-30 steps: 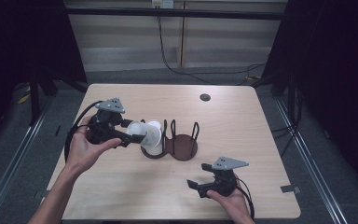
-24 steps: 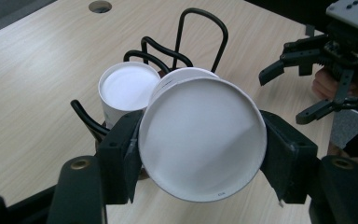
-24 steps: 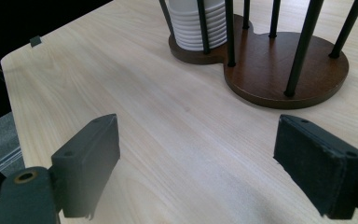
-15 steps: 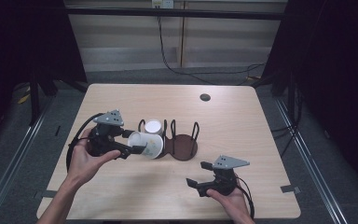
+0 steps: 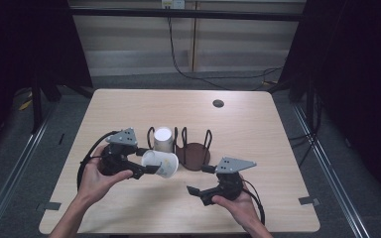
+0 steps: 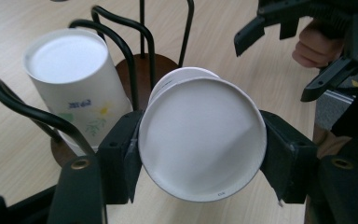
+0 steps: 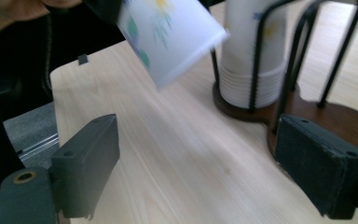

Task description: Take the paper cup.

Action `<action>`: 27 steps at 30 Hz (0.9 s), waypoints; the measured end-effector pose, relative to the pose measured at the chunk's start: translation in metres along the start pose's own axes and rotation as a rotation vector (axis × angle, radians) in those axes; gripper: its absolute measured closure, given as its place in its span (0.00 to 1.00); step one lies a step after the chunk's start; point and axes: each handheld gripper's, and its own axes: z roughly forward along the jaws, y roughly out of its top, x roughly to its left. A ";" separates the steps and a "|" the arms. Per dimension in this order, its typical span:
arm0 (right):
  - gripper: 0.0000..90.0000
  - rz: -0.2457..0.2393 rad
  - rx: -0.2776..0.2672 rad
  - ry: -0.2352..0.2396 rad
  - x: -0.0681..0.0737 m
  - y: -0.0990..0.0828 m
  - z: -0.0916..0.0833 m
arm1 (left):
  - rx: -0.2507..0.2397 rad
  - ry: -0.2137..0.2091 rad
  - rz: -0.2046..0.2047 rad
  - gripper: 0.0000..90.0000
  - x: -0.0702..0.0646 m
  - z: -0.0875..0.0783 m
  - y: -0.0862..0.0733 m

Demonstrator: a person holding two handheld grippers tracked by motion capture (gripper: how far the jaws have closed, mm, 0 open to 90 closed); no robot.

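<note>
Your left gripper (image 5: 146, 169) jaws are clamped on a paper cup (image 6: 203, 140), held above the counter (image 5: 278, 139) beside the rack (image 5: 193, 153). The right gripper view shows its floral print. Your right gripper (image 5: 194, 191) jaws stand apart. The cup has dropped away from the rack since earlier.

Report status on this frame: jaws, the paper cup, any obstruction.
Left gripper jaws shut on the paper cup, cup on its side, clear of the cup stack in the wire holder. Right gripper jaws open, empty. Nothing blocking.
</note>
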 end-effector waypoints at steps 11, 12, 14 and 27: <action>0.15 -0.039 0.017 0.064 0.006 0.018 0.012 | -0.046 -0.023 0.025 0.41 0.003 0.009 -0.012; 0.15 -0.047 0.002 0.058 0.006 0.025 0.012 | -0.043 -0.035 0.031 0.41 0.002 0.010 -0.013; 0.15 -0.048 -0.004 0.053 0.006 0.026 0.012 | -0.037 -0.037 0.033 0.41 0.002 0.010 -0.014; 0.17 -0.060 0.007 0.132 0.007 0.029 0.026 | -0.024 -0.149 0.052 0.41 -0.007 0.026 -0.013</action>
